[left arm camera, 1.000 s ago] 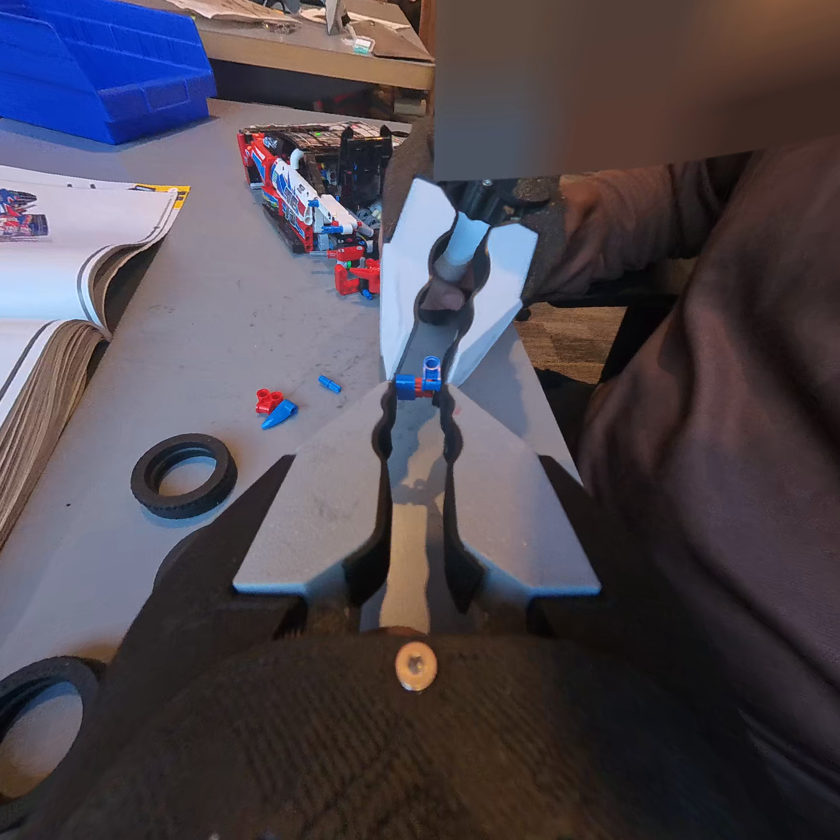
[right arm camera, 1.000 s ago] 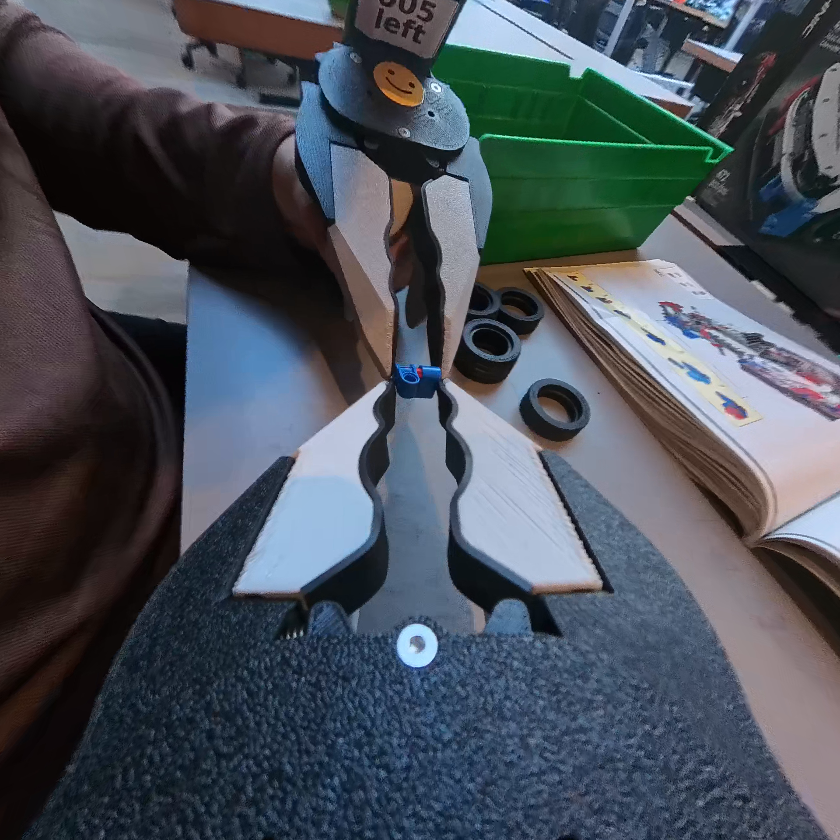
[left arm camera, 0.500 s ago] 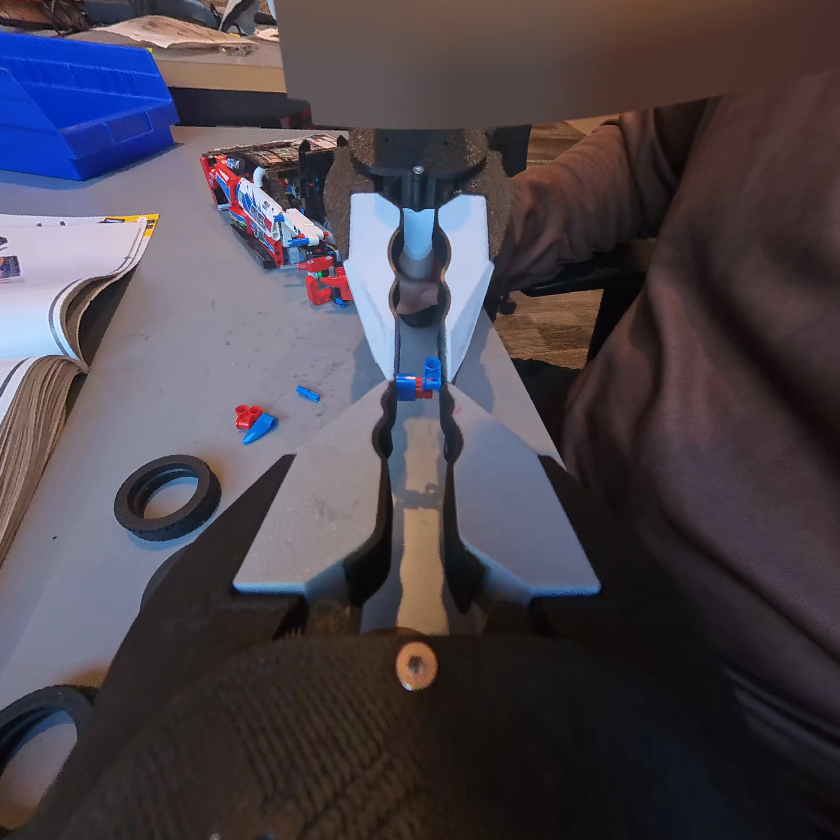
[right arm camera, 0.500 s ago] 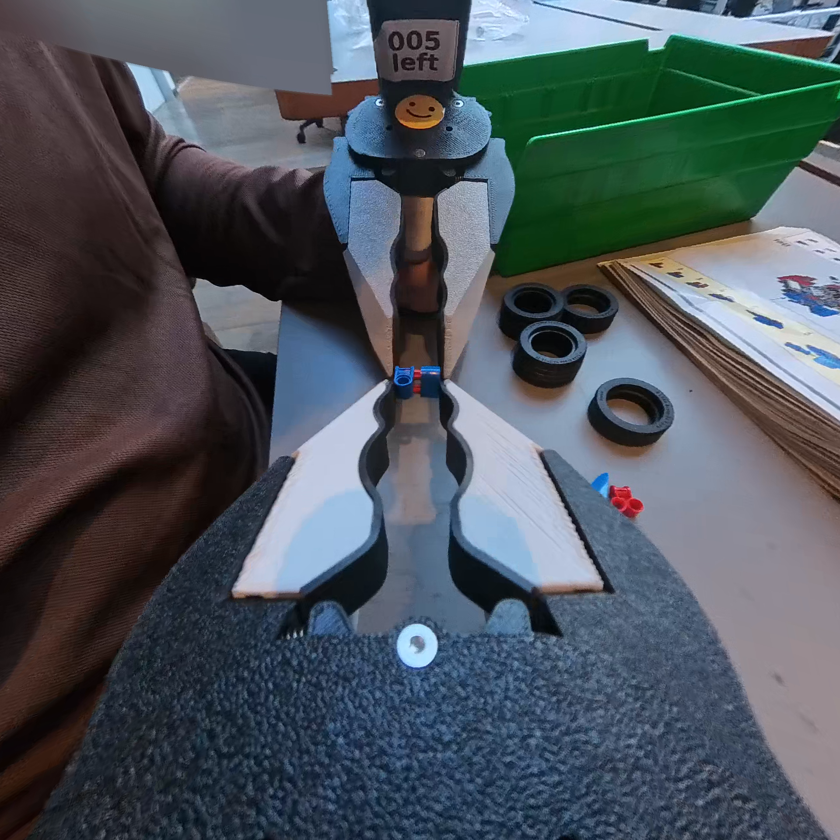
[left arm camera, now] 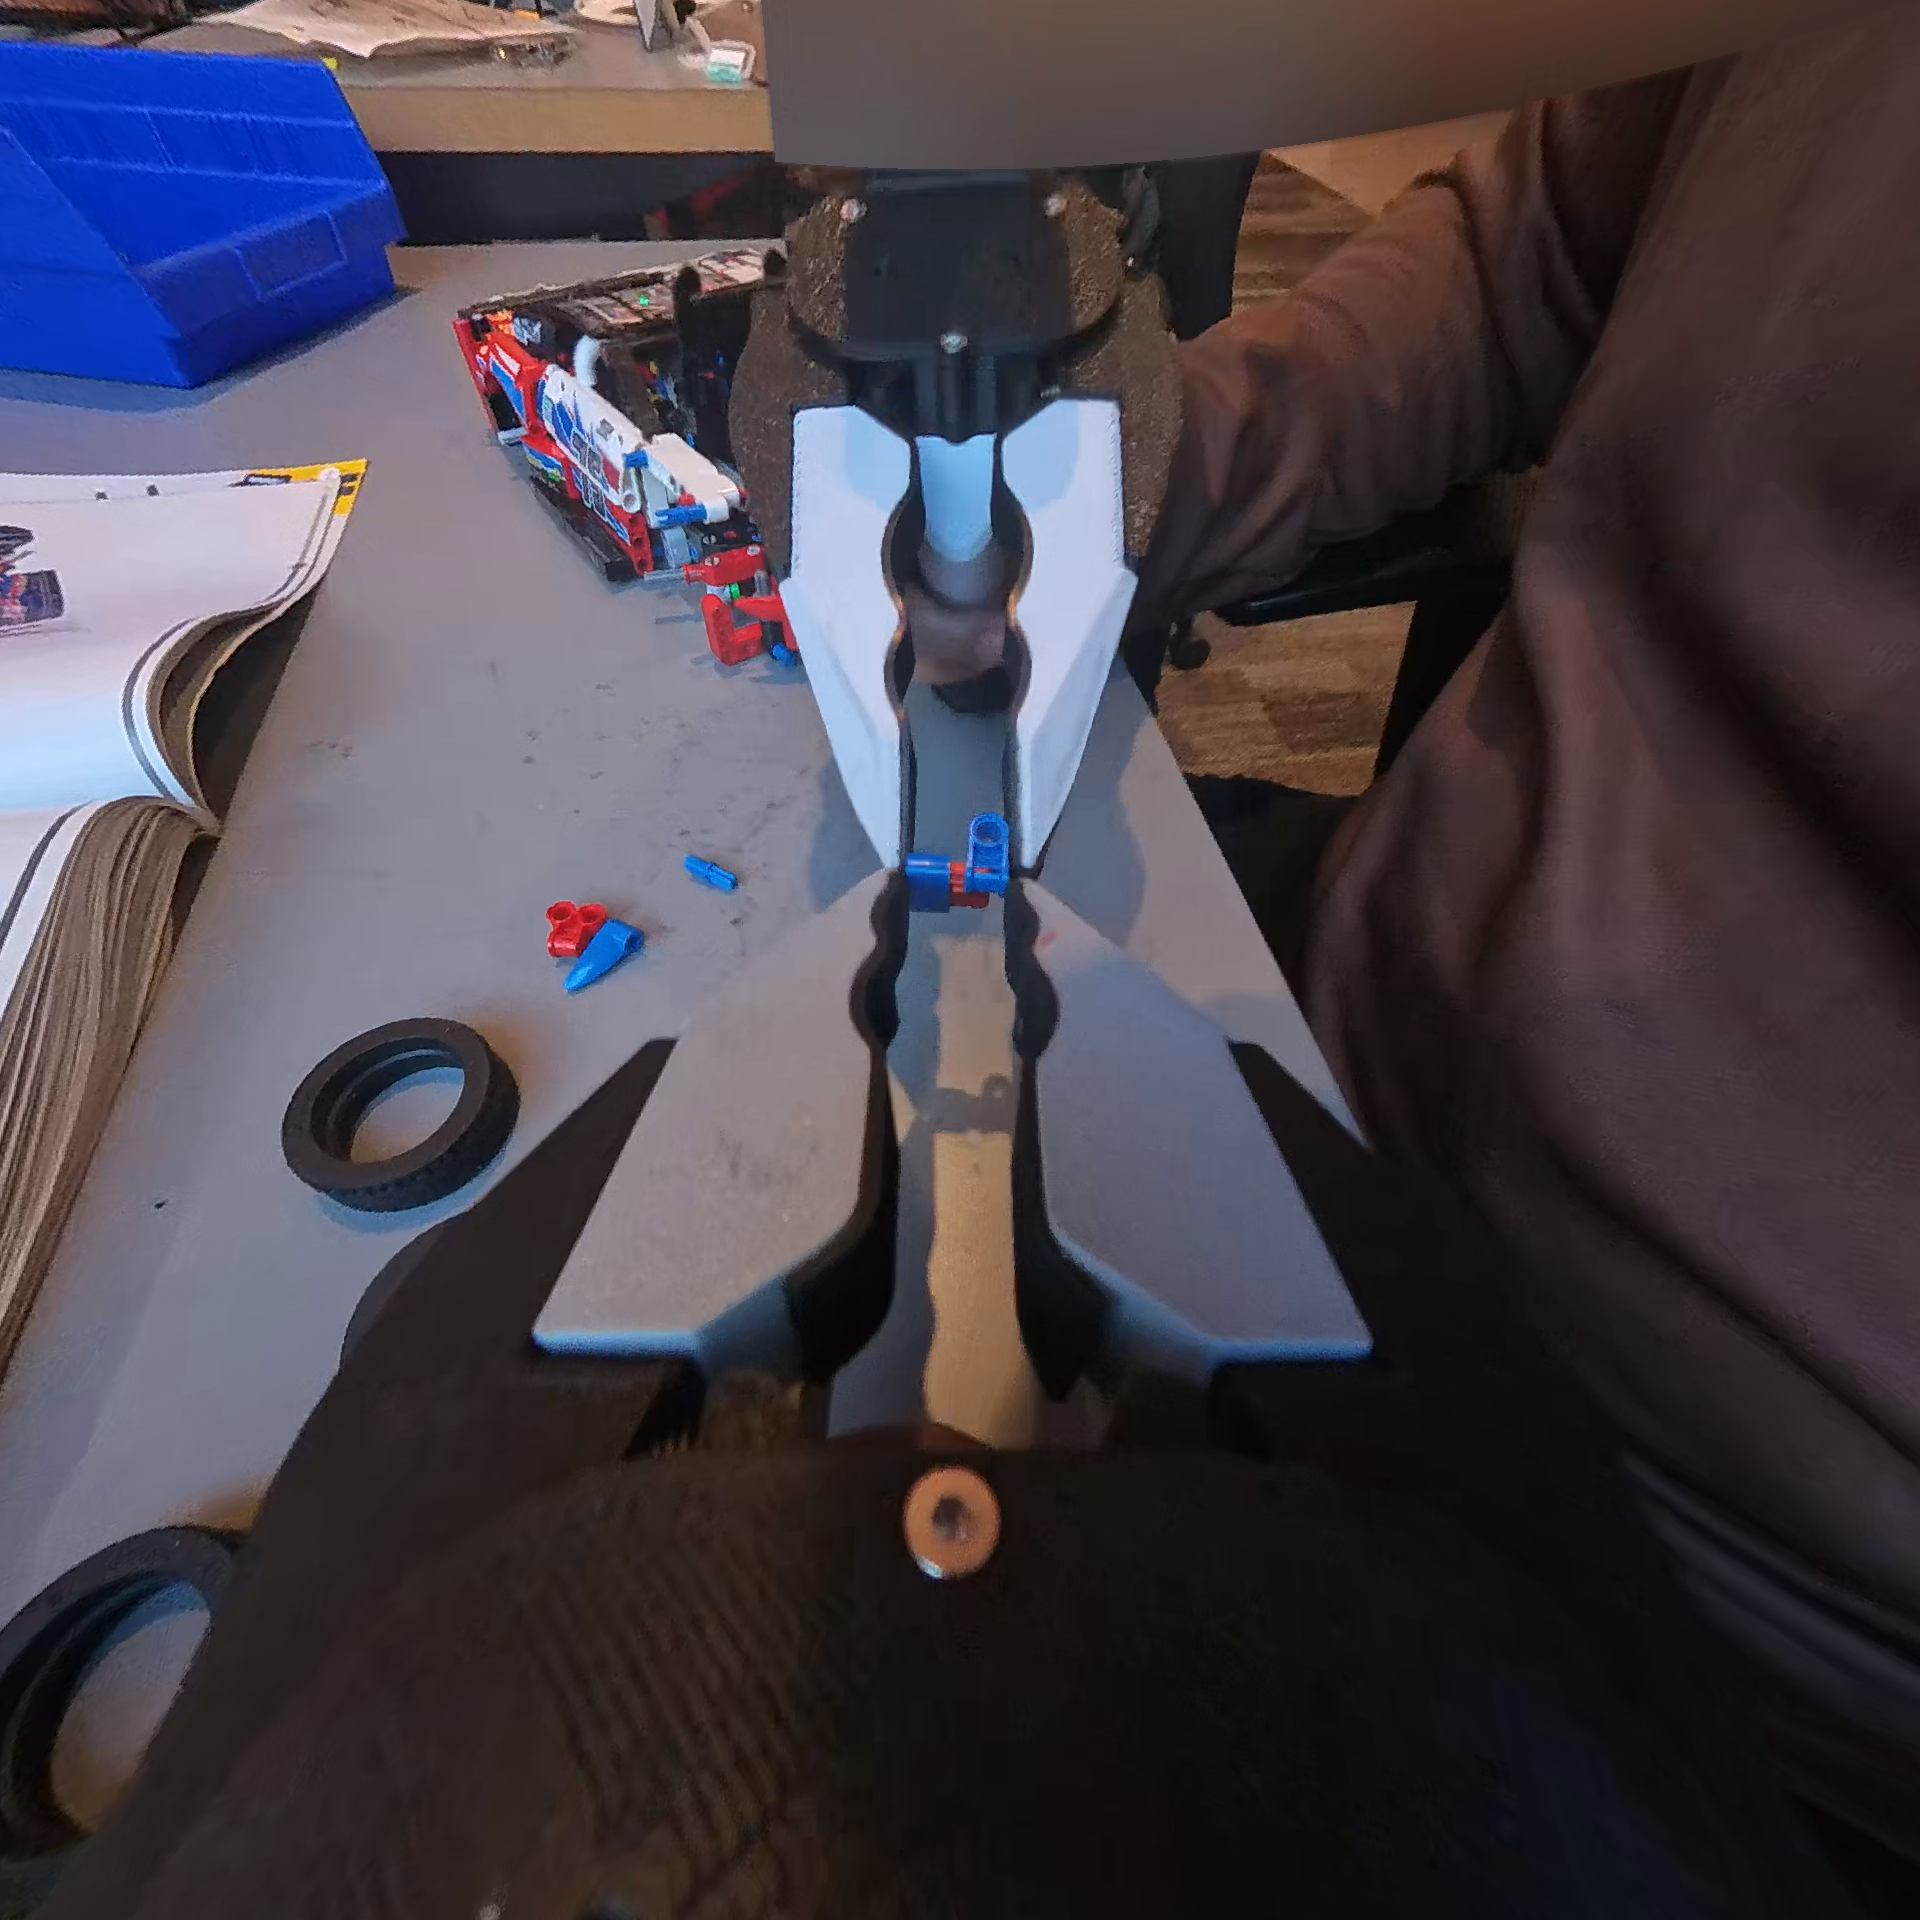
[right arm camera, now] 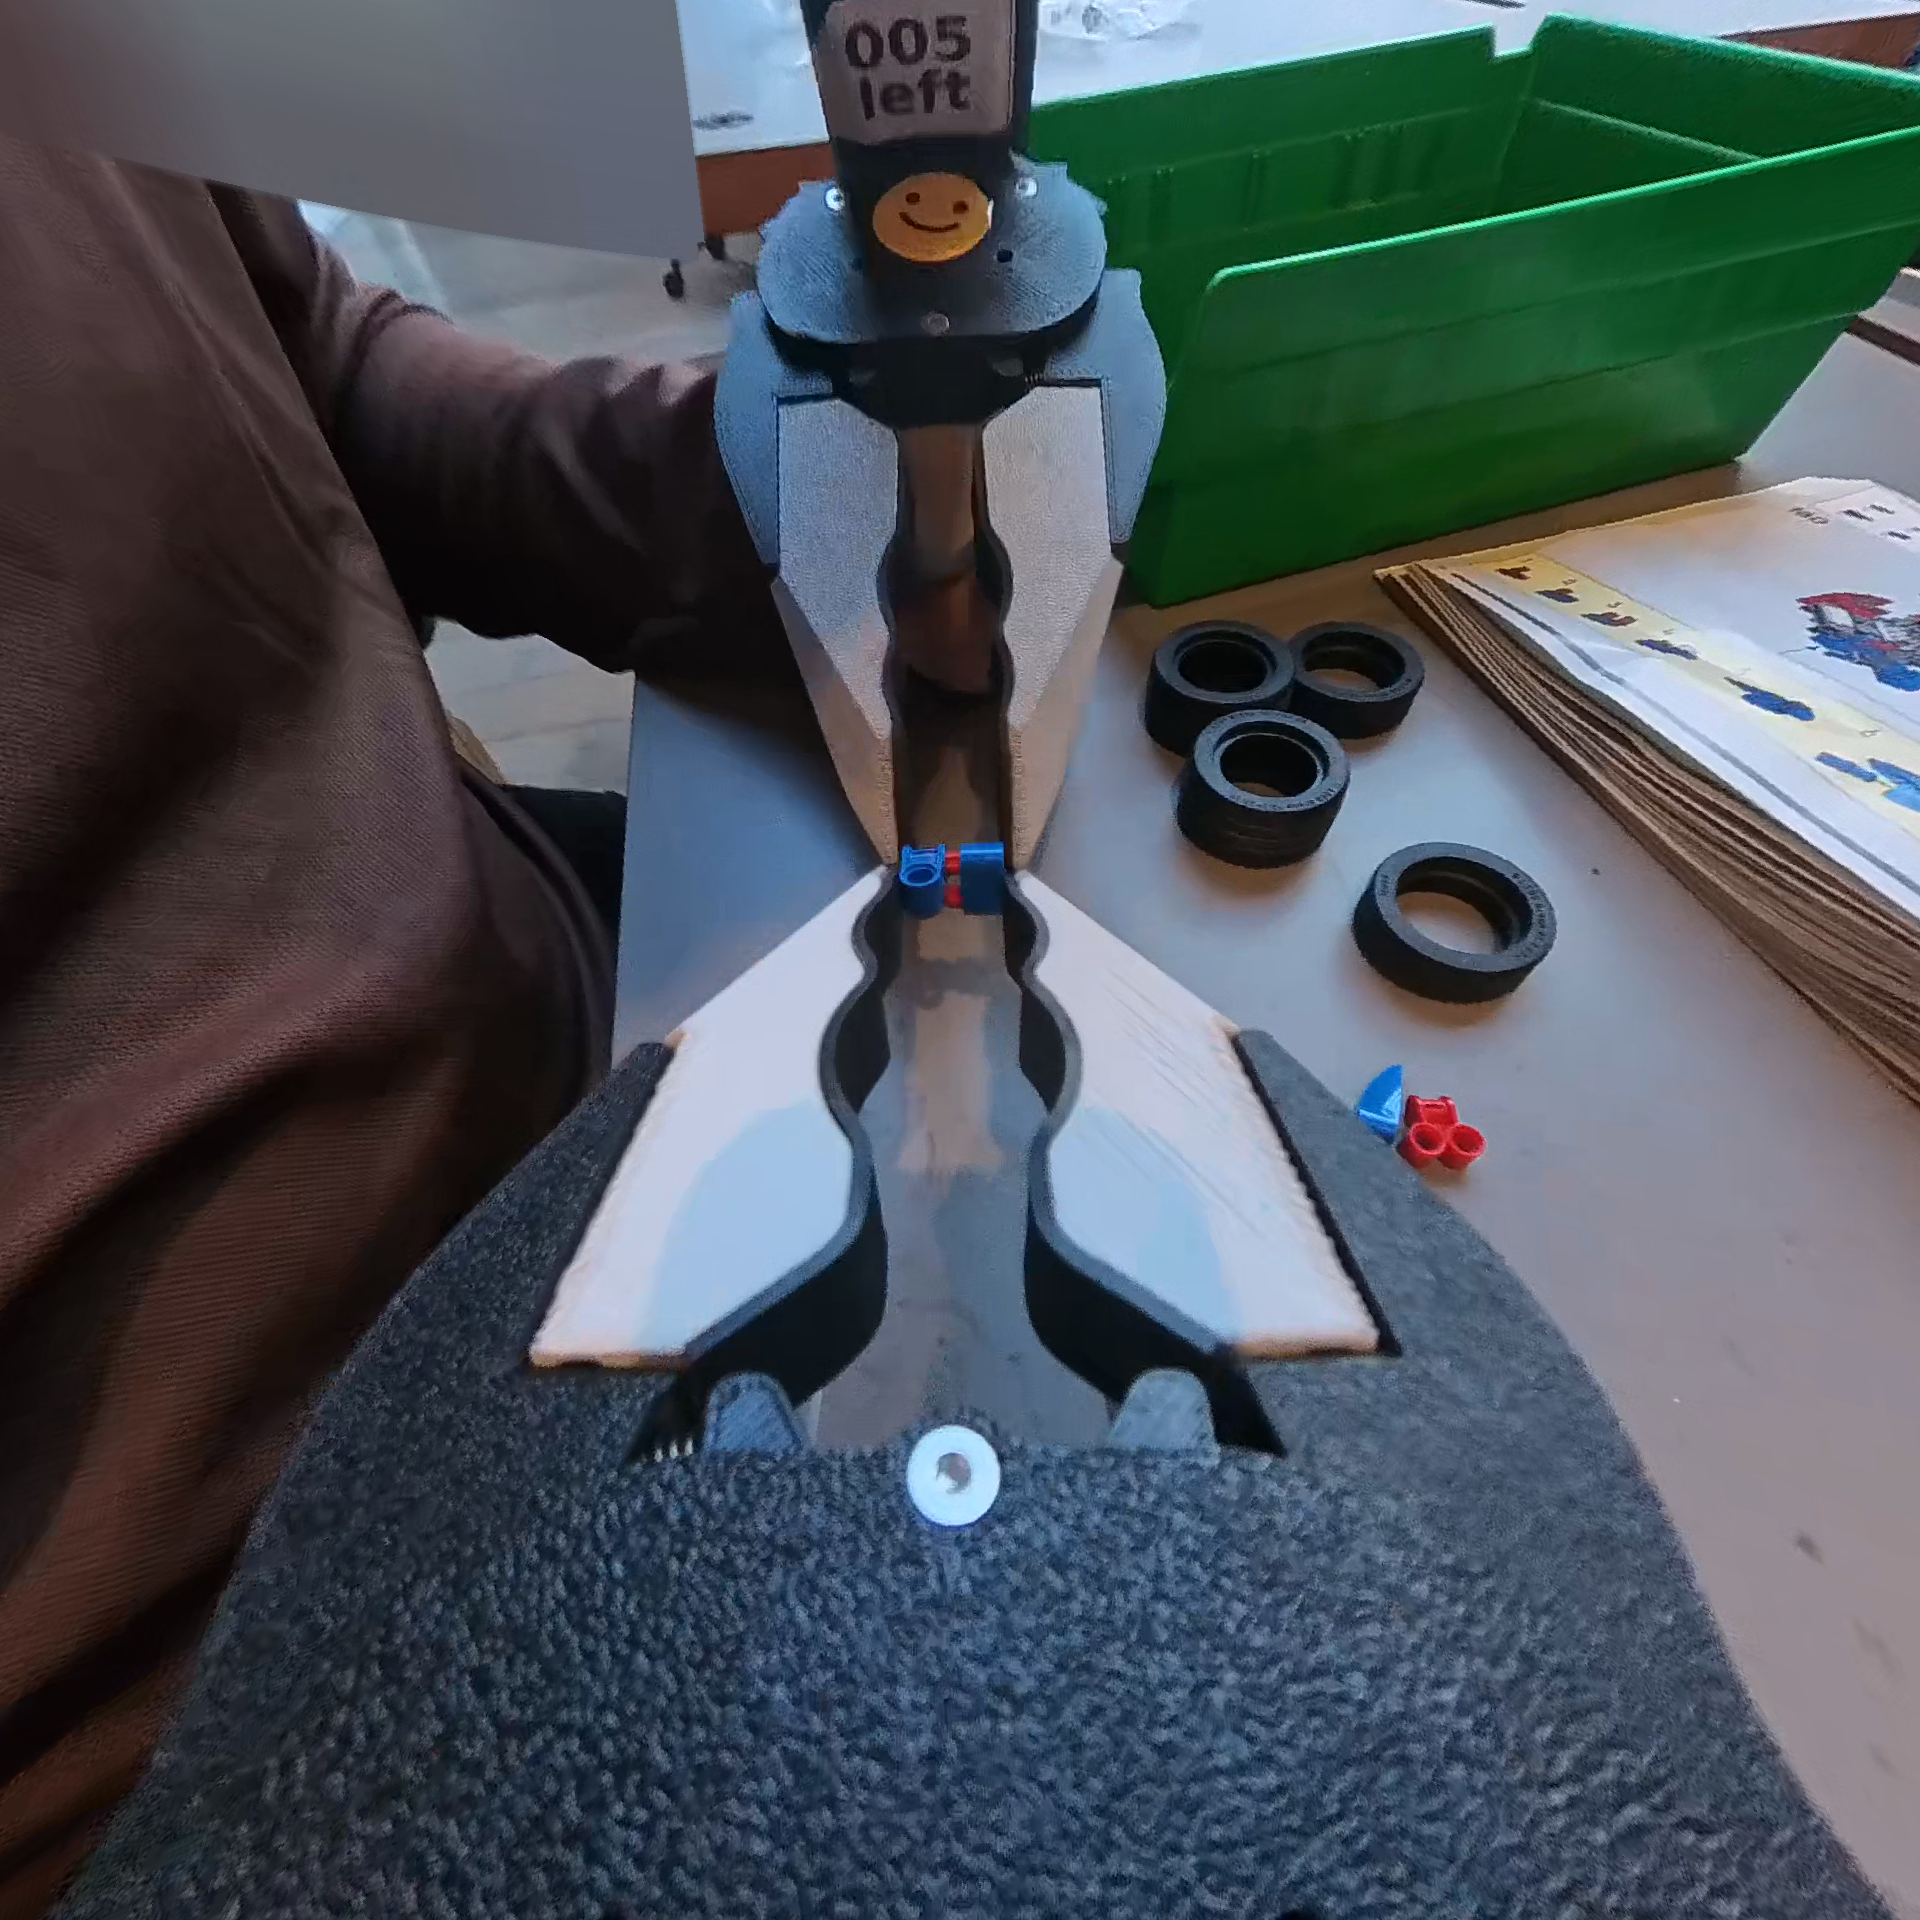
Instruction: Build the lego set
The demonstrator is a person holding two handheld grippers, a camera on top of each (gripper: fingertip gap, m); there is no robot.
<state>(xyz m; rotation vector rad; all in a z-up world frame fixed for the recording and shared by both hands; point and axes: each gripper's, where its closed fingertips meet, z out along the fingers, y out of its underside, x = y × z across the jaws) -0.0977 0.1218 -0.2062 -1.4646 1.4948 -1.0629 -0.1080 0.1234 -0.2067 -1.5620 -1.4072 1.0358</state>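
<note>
My left gripper and right gripper meet tip to tip above the near edge of the grey table. Both are shut on one small blue-and-red lego assembly, which also shows in the right wrist view. It has two blue connectors with a red part between them. The right gripper faces the left camera head-on, and the left gripper faces the right camera. A partly built red, white and blue lego vehicle lies farther back on the table.
Loose red and blue pieces and a blue pin lie left of the tips. Black tyres sit on the table. There is an open instruction booklet, a blue bin and a green bin. A person's brown sleeve is close by. Only a small space, under 4 cm, lies between the two pairs of fingers.
Both grippers have swung into a straight head-on line with each other. The small assembly stays pinched between the tips throughout.
</note>
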